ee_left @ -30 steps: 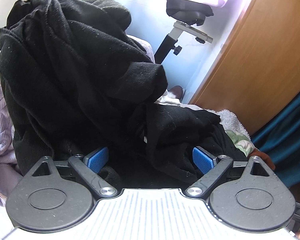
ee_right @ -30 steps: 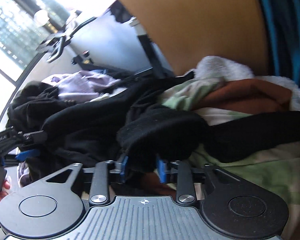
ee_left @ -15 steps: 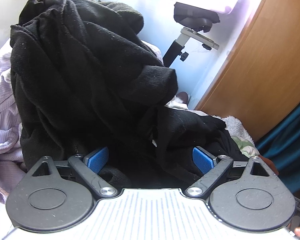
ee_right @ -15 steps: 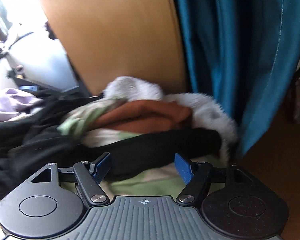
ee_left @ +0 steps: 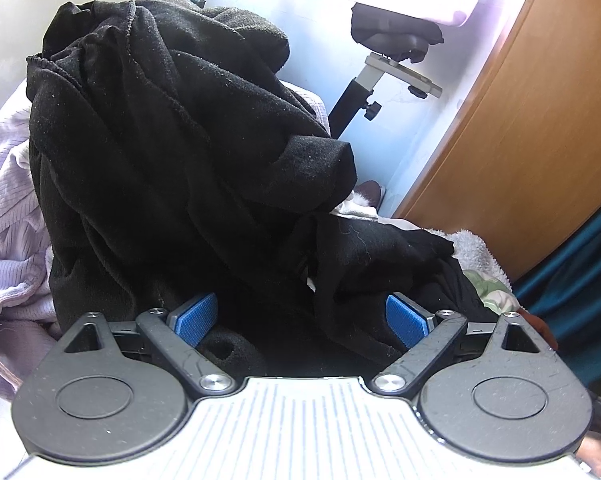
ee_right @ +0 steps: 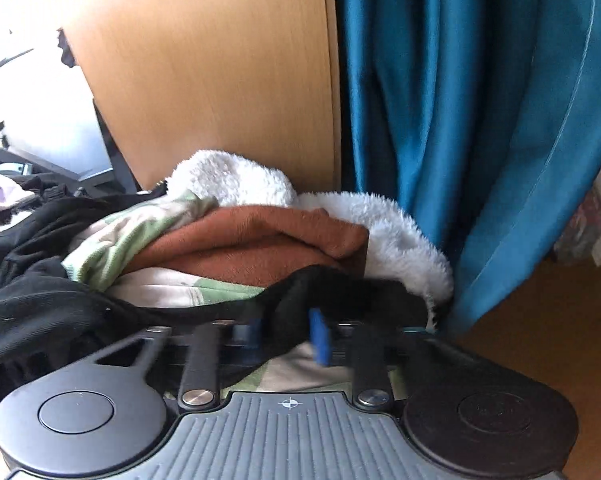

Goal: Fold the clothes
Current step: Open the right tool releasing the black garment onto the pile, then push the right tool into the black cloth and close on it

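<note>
Left tool (ee_left: 302,318): blue pads set wide apart, nothing gripped; black garment (ee_left: 172,160) is heaped directly ahead, its lower folds lying between the pads without being pinched. Lilac ribbed cloth (ee_left: 8,216) is seen to the left of the heap, an exercise bike (ee_left: 384,60) behind it.

Right tool (ee_right: 286,330): pads drawn close together on a black strap-like edge of cloth (ee_right: 332,284); frame is motion-blurred, so the firmness of the grip is judged, not confirmed. That edge lies across a pile of brown fleece (ee_right: 260,240), a green-patterned cloth (ee_right: 140,236) and a white fluffy blanket (ee_right: 236,178), beside a blue curtain (ee_right: 460,120) and a wooden panel (ee_right: 220,80).

Handling, judged: black garment is soft, limp and fairly bulky, of fleece-like knit; not slippery, not fragile, likely to drag neighbouring pieces along. A hem, cuff or shoulder seam is judged the best hold, since bunched middle folds would give no shape. Folding proper is not yet begun.
</note>
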A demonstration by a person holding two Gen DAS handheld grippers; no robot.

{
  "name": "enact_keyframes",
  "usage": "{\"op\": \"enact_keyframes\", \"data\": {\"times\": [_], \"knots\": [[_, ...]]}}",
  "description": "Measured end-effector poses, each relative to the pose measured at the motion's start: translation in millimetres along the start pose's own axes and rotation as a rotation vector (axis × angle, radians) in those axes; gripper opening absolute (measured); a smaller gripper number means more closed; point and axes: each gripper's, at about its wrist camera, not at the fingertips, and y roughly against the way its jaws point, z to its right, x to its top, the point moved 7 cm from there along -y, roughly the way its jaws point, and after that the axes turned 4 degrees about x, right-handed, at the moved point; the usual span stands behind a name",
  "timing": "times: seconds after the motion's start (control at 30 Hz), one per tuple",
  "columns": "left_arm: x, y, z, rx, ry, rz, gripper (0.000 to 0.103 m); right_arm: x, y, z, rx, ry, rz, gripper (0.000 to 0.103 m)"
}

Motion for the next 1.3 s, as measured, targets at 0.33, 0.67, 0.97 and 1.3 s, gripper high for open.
{"op": "enact_keyframes", "data": {"times": [0.33, 0.67, 0.97, 1.3], "knots": [[1.1, 5.0, 13.1, 0.082, -0.038, 0.047, 0.093, 39.3, 53.8, -24.7, 0.185, 0.048, 0.198, 0.012], [-2.6, 8.6, 5.4, 0.082, -0.03, 0.037, 0.093, 13.9, 44.2, -122.4, 0.616, 0.303, 0.041, 0.012], [-9.8, 9.2, -16.3, 0.104, 0.029, 0.005, 0.095, -54.2, 1.1, -138.7, 0.605, 0.398, -0.211, 0.012], [-11.5, -0.1, -14.5, 0.081, 0.033, -0.011, 0.096, -7.7, 52.3, -130.7, 0.696, 0.353, -0.028, 0.039]]}}
